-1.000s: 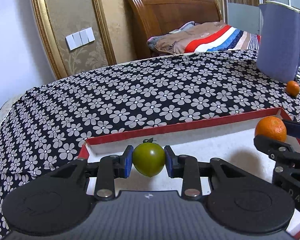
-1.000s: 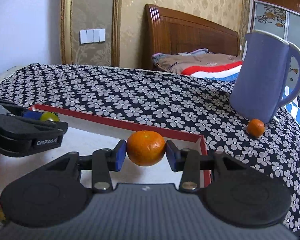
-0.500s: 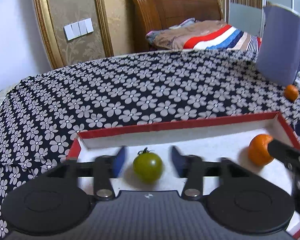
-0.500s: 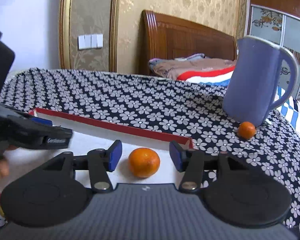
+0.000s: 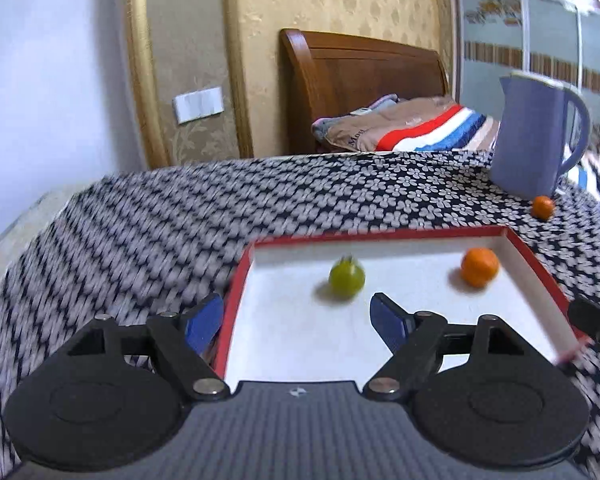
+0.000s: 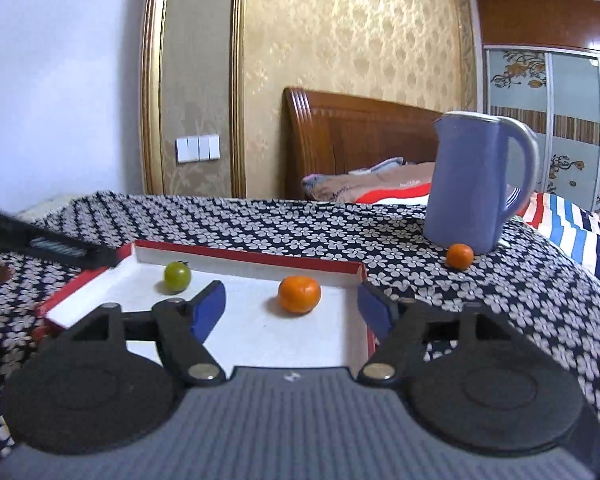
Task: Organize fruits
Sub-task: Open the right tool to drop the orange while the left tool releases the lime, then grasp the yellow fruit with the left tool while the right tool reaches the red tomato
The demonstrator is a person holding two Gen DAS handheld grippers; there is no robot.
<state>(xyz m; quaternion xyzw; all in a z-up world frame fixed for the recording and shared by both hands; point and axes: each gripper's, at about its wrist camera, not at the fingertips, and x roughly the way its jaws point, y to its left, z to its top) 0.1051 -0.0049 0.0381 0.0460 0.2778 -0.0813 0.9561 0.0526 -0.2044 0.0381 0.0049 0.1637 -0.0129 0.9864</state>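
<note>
Release step: left gripper (image 5: 296, 320) and right gripper (image 6: 288, 308) opening, empty; tomato (image 5: 347, 279) and orange (image 6: 299, 294) lie in tray (image 6: 244, 257). Next, probably the small orange (image 6: 459, 256) beside the jug (image 6: 476, 184).

The right hand-held gripper (image 6: 290, 306) is opening its jaws, with nothing between them. Beyond it, an orange (image 6: 299, 294) and a green tomato (image 6: 177, 276) lie apart in the red-edged tray (image 6: 260, 258). A smaller orange (image 6: 459, 256) touches the blue jug (image 6: 474, 184).
</note>
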